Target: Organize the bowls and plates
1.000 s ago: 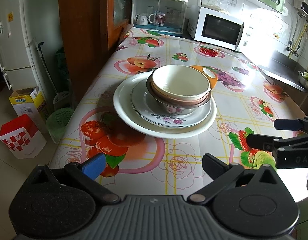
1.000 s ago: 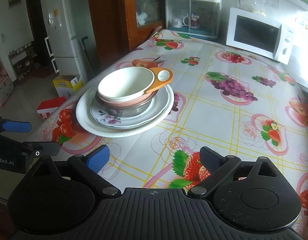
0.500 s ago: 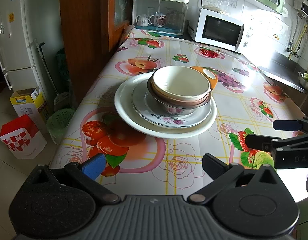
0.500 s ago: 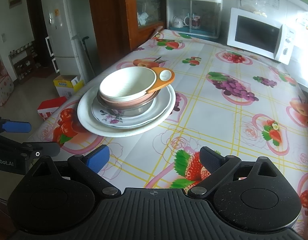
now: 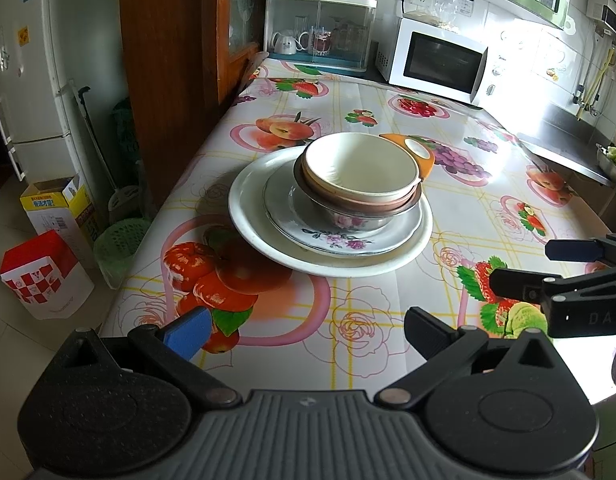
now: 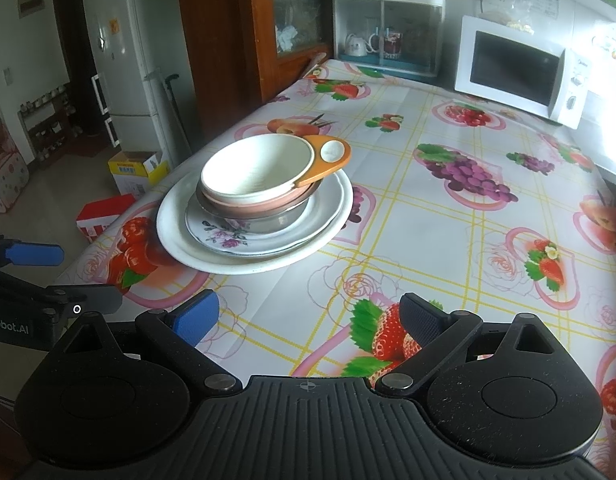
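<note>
stack [image 5: 339, 200] of bowls on plates, mid-bench [image 5: 387, 312], near its left edge. both hand-held grippers [image 5: 306, 330] [image 6: 308, 318] wide, empty. risks: toppling the offset top bowl [image 6: 260, 170], shoving plates off.

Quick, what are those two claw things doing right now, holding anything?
Left gripper: open, holding nothing.
Right gripper: open, holding nothing.
</note>
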Tool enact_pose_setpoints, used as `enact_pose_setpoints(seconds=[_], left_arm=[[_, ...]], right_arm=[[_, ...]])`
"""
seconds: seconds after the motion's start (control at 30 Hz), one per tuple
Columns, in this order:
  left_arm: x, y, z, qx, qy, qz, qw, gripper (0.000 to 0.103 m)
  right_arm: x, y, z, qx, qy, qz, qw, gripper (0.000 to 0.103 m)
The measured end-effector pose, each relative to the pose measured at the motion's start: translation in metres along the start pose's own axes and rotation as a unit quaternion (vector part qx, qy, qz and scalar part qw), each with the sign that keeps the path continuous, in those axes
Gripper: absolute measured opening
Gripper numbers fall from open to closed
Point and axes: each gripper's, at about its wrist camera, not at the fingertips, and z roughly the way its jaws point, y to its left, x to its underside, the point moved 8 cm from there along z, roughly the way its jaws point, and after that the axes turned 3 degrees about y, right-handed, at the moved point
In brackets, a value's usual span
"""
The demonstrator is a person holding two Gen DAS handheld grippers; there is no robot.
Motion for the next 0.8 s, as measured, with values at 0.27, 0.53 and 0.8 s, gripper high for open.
enact_pose_setpoints(seconds=[0.27, 0.53, 0.8], left_arm=[[0.0003, 0.0000, 0.0003, -0.001, 0.000, 0.000, 1.0000, 0.103], [0.0001, 0.0000, -0.0005, -0.001, 0.000, 0.000, 1.0000, 0.103], [-0.0008, 0.0012, -0.0014, -0.001, -0.001, -0.002, 1.0000, 0.103]], right_arm=[[-0.0001, 0.0007, 0.0000, -0.001, 0.000, 0.001, 1.000, 0.098], [0.0003, 0.0033, -0.0003, -0.003, 0.000, 0.000, 1.000, 0.098], [0.0010, 0.0050, 0.0006, -0.005, 0.000, 0.000, 1.000, 0.098]])
